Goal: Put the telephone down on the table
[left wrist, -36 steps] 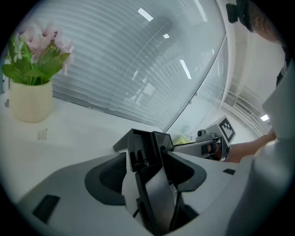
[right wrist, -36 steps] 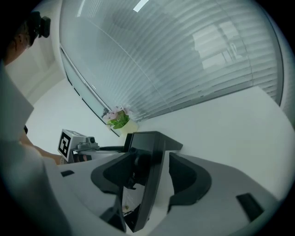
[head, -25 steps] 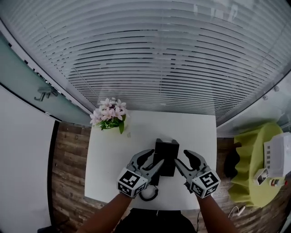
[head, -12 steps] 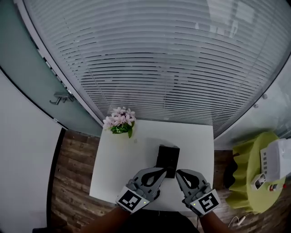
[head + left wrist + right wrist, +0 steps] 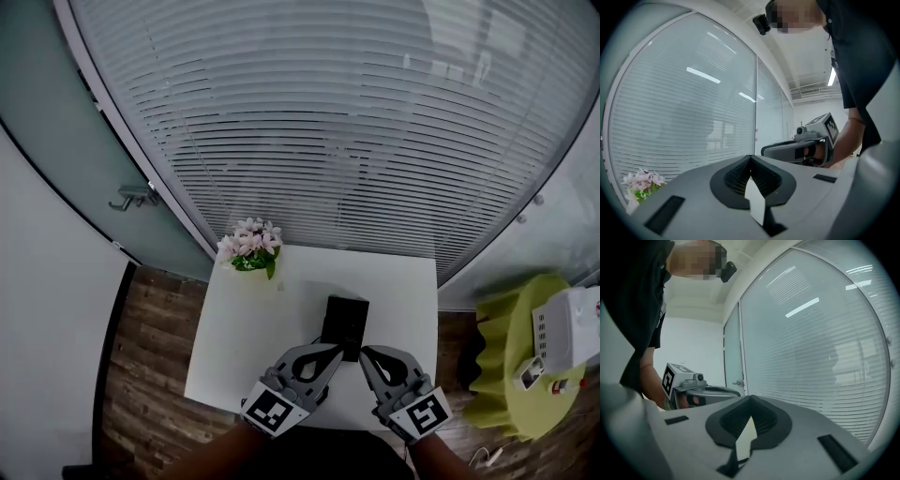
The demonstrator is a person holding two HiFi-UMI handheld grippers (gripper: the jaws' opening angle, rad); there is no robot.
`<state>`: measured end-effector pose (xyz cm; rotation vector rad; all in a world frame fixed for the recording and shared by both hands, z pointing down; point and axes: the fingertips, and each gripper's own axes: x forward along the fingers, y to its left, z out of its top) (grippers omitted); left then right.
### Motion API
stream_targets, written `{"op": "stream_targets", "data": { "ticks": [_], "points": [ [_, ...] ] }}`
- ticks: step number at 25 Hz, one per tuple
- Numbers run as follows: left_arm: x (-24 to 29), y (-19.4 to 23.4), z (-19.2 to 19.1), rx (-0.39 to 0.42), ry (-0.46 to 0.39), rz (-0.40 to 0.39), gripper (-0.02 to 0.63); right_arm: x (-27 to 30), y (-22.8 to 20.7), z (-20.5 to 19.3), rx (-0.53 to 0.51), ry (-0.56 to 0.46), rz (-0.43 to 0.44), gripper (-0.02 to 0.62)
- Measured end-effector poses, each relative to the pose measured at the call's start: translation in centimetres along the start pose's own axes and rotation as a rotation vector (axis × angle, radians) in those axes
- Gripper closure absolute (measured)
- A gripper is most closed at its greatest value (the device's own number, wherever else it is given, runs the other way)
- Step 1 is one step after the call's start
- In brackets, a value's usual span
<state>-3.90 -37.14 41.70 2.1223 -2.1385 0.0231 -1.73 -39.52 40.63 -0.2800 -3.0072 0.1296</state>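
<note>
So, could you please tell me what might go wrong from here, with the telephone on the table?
1. The left hand-held gripper and right hand-held gripper, both shut and empty, point at the near end of the telephone. In the head view their tips look close to it, so a forward push could slide it across the table.
2. The flowers stand at the table's far left corner; a wide sweep might knock them off.

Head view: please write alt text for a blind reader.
A black telephone lies on a white table; the left gripper and right gripper hang shut and empty near it. Pink flowers stand at the far left corner.
</note>
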Motion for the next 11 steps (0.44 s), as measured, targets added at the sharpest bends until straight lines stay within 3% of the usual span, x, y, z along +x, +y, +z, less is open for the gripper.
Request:
{"op": "stream_targets", "data": {
  "ticks": [5,11],
  "points": [
    [0.29,0.53,-0.48,-0.08,0.01,-0.009,0.597,0.5,-0.07,-0.22,0.004,0.014,-0.006,0.572],
    [0.25,0.44,-0.14,-0.085,0.006,-0.004,0.597,0.11,0.14,-0.09,0.011,0.01,-0.009,0.572]
  ]
}}
